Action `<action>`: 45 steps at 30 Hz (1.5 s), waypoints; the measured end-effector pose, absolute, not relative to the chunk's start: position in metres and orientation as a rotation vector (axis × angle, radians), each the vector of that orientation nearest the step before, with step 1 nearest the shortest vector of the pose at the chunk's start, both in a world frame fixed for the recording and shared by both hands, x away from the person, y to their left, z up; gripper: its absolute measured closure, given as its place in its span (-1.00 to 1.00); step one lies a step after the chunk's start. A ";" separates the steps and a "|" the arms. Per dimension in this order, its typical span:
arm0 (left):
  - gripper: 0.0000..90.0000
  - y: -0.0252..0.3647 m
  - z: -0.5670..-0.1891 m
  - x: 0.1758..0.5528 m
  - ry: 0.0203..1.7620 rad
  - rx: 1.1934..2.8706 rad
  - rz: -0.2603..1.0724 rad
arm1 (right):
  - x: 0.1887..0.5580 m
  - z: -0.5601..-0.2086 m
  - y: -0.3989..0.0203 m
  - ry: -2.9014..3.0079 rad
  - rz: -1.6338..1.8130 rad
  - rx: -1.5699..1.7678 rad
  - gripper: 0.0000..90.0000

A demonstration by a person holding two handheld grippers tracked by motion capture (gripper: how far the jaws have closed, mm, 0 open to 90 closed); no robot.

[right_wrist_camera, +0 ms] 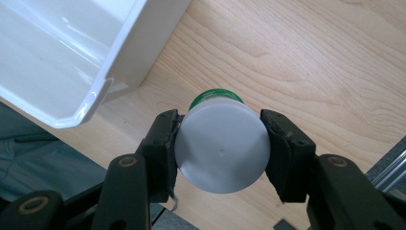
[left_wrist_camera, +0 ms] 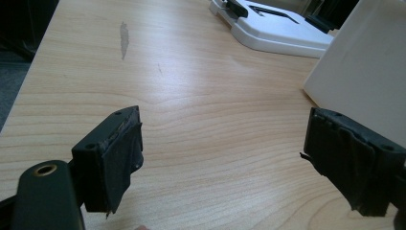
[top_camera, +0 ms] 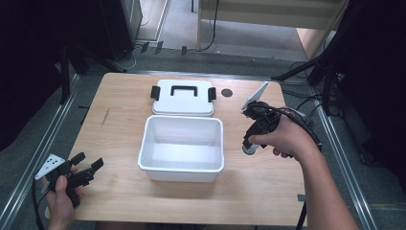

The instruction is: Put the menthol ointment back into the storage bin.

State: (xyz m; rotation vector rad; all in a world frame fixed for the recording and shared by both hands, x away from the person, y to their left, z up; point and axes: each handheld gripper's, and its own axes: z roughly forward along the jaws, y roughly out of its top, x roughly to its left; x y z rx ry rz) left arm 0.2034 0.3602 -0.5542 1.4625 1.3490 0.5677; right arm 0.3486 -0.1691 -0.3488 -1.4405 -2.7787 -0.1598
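My right gripper [right_wrist_camera: 221, 146] is shut on a small jar [right_wrist_camera: 221, 148] with a grey-white lid and a green band below it; the pads press its sides. In the high view that right gripper [top_camera: 251, 143] hangs just right of the open white plastic box [top_camera: 182, 165], with the jar [top_camera: 249, 149] a little above the wood. The box's white lid [top_camera: 184, 106] with black handle and clips lies behind the box. My left gripper [top_camera: 89, 166] rests at the table's front left, open, nothing between its fingers [left_wrist_camera: 115, 158].
A wooden table [top_camera: 119, 129] carries everything. A dark round hole [top_camera: 227, 92] marks its far right part. Metal rails run along both table sides. In the left gripper view the box wall [left_wrist_camera: 368, 72] stands to the right and the lid [left_wrist_camera: 273, 24] farther back.
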 end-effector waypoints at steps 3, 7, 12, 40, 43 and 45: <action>-0.69 0.360 -0.554 0.203 1.350 1.466 0.566 | 0.349 -0.345 -0.167 -2.792 -0.172 -1.430 0.15; -0.69 0.360 -0.554 0.203 1.349 1.466 0.568 | 0.350 -0.340 -0.163 -2.791 -0.173 -1.431 0.15; -0.69 0.359 -0.554 0.204 1.349 1.470 0.571 | 0.352 -0.336 -0.156 -2.803 -0.192 -1.410 0.15; -0.69 0.356 -0.553 0.204 1.339 1.488 0.595 | 0.359 -0.322 -0.101 -2.856 -0.186 -1.298 0.15; -0.69 0.356 -0.553 0.204 1.336 1.503 0.603 | 0.360 -0.322 -0.093 -2.859 -0.191 -1.279 0.15; -0.69 0.356 -0.553 0.204 1.338 1.502 0.599 | 0.360 -0.322 -0.090 -2.865 -0.196 -1.263 0.15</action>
